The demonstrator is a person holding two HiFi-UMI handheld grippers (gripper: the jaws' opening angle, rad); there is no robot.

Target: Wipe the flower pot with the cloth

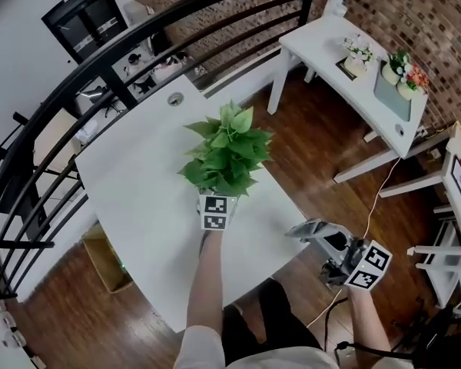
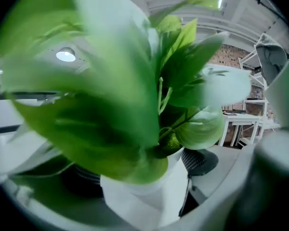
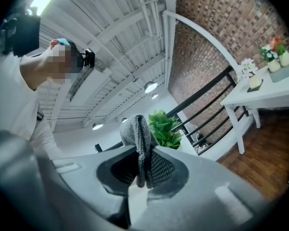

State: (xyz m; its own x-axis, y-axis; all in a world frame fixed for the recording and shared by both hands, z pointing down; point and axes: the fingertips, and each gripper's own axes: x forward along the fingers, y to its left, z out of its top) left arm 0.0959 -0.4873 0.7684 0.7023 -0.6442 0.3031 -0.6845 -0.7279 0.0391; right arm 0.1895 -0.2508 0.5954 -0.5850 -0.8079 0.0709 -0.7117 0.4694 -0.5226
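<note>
A leafy green plant [image 1: 227, 148] in a white flower pot [image 2: 149, 196] stands near the middle of the white table [image 1: 138, 198]. In the head view its leaves hide most of the pot. My left gripper [image 1: 215, 198] is at the pot's near side. In the left gripper view the pot sits between its dark pads [image 2: 198, 160], the picture is smeared, and no grip shows. My right gripper [image 1: 313, 233] hangs off the table's right edge over the floor, shut on a grey knitted cloth [image 3: 139, 143] that sticks up between its jaws.
A black railing [image 1: 100, 60] curves round the table's far side. A white side table [image 1: 346, 60] with small potted flowers stands at the right by the brick wall. A cardboard box [image 1: 107, 256] sits on the wooden floor at the table's left. A cable [image 1: 376, 198] trails over the floor.
</note>
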